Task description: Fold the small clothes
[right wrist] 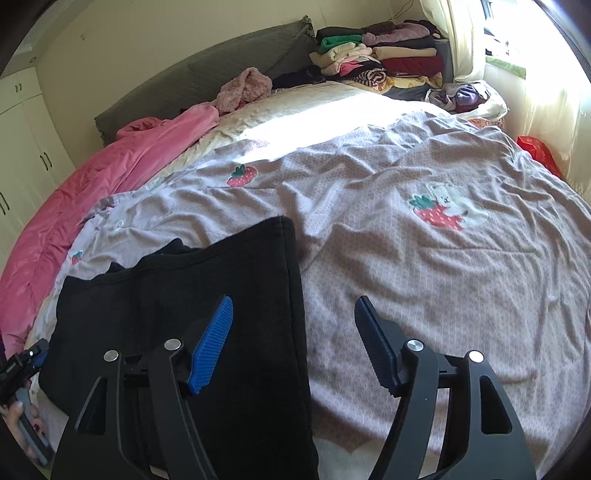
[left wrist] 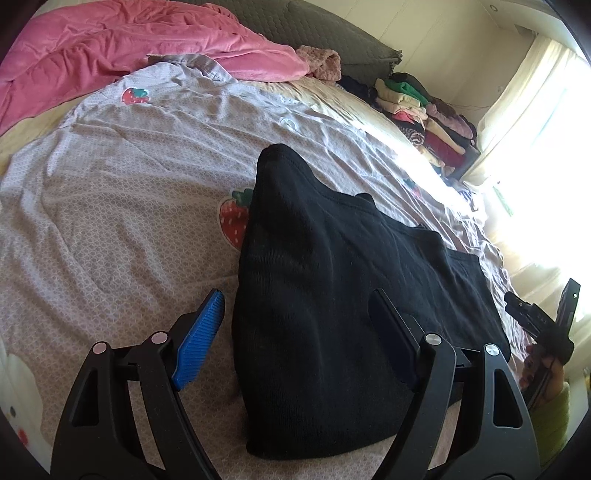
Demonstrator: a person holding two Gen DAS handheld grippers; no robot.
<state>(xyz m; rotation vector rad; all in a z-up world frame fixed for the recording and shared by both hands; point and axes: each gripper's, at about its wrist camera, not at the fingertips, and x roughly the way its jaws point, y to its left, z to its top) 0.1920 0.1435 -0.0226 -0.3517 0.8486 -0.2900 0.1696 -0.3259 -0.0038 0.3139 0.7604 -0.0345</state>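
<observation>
A black garment lies folded flat on the strawberry-print bedspread. My left gripper hovers open over its near left edge, one blue pad off the cloth to the left, the other above the fabric, nothing pinched. In the right wrist view the same black garment fills the lower left. My right gripper stands open over the garment's right edge, with its left pad above the cloth and its right pad above the bedspread. The right gripper's body and a hand show at the left view's right edge.
A pink blanket lies bunched at the head of the bed beside a green headboard cushion. Stacks of folded clothes sit at the far corner near a bright curtained window. A red object lies off the bed's right edge.
</observation>
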